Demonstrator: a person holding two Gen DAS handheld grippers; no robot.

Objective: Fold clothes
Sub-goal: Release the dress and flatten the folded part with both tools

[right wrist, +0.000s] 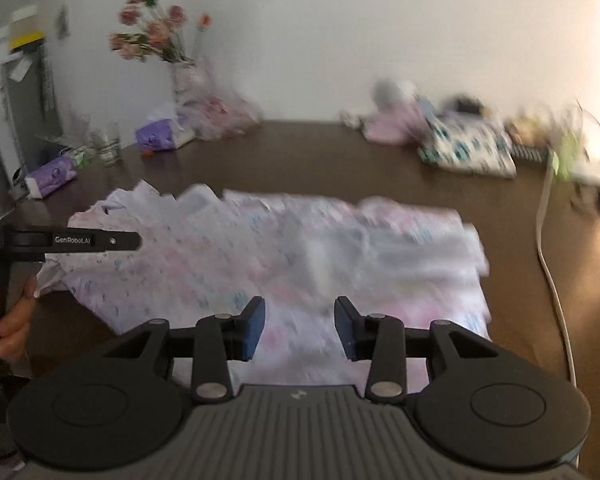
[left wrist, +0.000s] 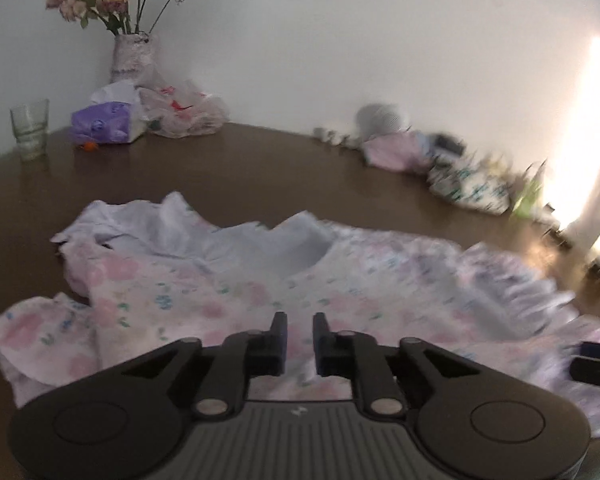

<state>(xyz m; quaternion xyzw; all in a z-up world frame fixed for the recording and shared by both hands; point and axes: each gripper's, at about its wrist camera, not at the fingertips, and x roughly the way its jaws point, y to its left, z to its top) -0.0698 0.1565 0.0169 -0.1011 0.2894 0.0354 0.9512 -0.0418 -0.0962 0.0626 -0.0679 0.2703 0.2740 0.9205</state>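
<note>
Hovering over one floral garment [left wrist: 228, 292], left gripper [left wrist: 300, 344] jaws narrowly apart, right gripper [right wrist: 300, 328] jaws half-open, both empty, one glass [left wrist: 30, 128].

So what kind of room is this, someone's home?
Most likely a home: a dark wooden table against a plain wall, with a vase of dried roses, a tissue pack, a drinking glass, and a floral garment spread out for folding.
</note>
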